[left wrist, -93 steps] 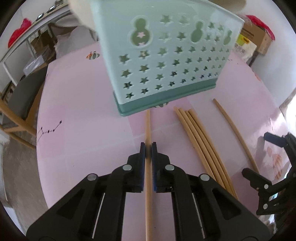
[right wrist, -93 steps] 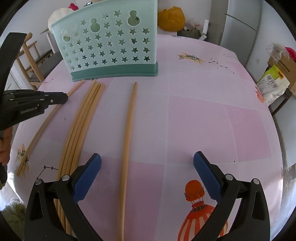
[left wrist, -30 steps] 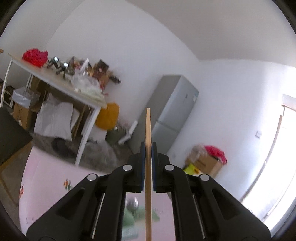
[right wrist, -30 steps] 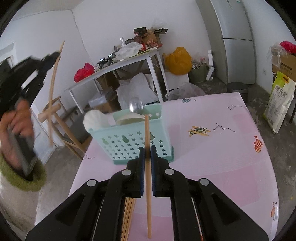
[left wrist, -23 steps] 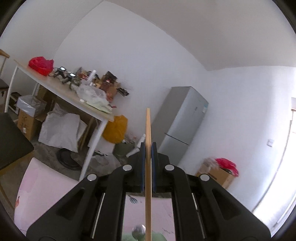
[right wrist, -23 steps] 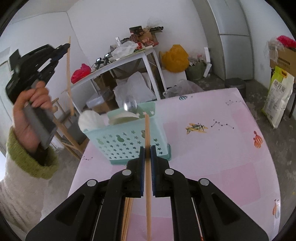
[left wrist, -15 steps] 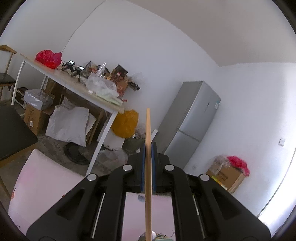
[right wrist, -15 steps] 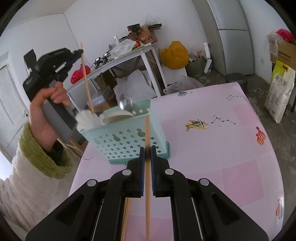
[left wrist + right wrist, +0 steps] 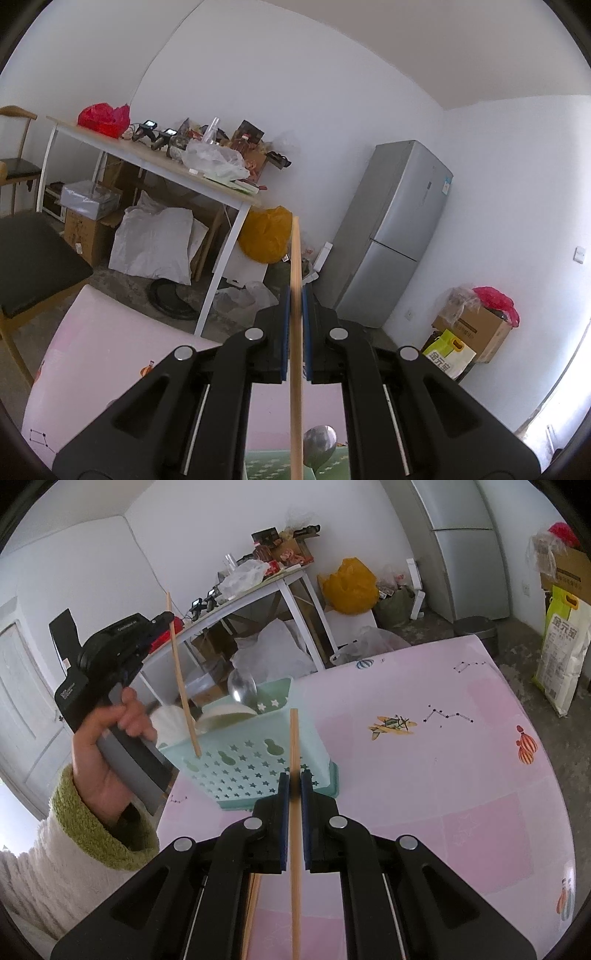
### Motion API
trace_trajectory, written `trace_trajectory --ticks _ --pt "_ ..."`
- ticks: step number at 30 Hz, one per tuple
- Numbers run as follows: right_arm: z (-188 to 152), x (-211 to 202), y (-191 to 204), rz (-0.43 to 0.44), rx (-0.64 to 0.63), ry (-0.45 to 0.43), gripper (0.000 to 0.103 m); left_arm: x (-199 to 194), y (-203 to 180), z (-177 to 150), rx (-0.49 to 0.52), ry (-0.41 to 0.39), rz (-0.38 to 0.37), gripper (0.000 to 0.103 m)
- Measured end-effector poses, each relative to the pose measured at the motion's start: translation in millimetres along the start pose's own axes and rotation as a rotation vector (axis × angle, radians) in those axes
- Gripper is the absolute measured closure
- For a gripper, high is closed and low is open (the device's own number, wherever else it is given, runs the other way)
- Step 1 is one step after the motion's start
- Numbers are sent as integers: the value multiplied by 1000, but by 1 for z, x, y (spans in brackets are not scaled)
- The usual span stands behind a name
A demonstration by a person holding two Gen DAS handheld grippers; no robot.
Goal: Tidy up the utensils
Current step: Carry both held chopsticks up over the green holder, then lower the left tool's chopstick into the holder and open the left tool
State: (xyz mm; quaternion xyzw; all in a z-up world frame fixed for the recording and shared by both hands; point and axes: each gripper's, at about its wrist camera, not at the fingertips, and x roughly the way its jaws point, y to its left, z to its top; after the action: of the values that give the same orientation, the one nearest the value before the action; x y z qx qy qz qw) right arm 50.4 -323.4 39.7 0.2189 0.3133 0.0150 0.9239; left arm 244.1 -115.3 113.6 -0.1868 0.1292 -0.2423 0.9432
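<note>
A round table (image 9: 424, 775) with a pink patterned cloth fills the lower part of the right wrist view, and its far edge shows pale in the left wrist view. Behind it stand a grey fridge (image 9: 391, 236), a long white side table (image 9: 155, 166) heaped with clutter, an orange bag (image 9: 349, 585) on the floor and a cardboard box (image 9: 472, 332) by the wall.

On the pink table stands a mint-green basket (image 9: 255, 760) with star-shaped holes. A metal spoon (image 9: 242, 686) and some white dishes (image 9: 221, 714) stick up out of it. In the left wrist view only the basket's top edge and the spoon bowl show, at the bottom of the picture.

A person's left hand (image 9: 110, 738), in a fuzzy white sleeve with a green cuff (image 9: 99, 834), holds the left gripper (image 9: 166, 618) up beside the basket. Its jaws are closed tight on a chopstick (image 9: 183, 686), which hangs tilted with its lower tip in front of the basket's upper left part; whether it touches the basket cannot be told.

The right gripper (image 9: 294, 786) is closed tight on a second chopstick (image 9: 294, 849), which stands upright between the blue pads, its top end level with the basket's rim.

More chopsticks (image 9: 253, 904) lie on the table below the right gripper, mostly hidden by it.
</note>
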Motion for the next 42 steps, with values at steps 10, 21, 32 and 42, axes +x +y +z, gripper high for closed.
trace_trajectory --ticks 10,21,32,42 --pt "-3 -9 -1 -20 11 -17 97 9 -5 14 34 -77 37 98" --pt "3 -18 2 -43 -3 -40 97 -10 3 -12 52 4 13 98" --pt "15 -34 9 -61 -25 -96 97 -69 23 -57 75 213 -43 80" --pt "52 -62 44 -19 -110 -189 97 -105 47 -63 48 221 -22 70"
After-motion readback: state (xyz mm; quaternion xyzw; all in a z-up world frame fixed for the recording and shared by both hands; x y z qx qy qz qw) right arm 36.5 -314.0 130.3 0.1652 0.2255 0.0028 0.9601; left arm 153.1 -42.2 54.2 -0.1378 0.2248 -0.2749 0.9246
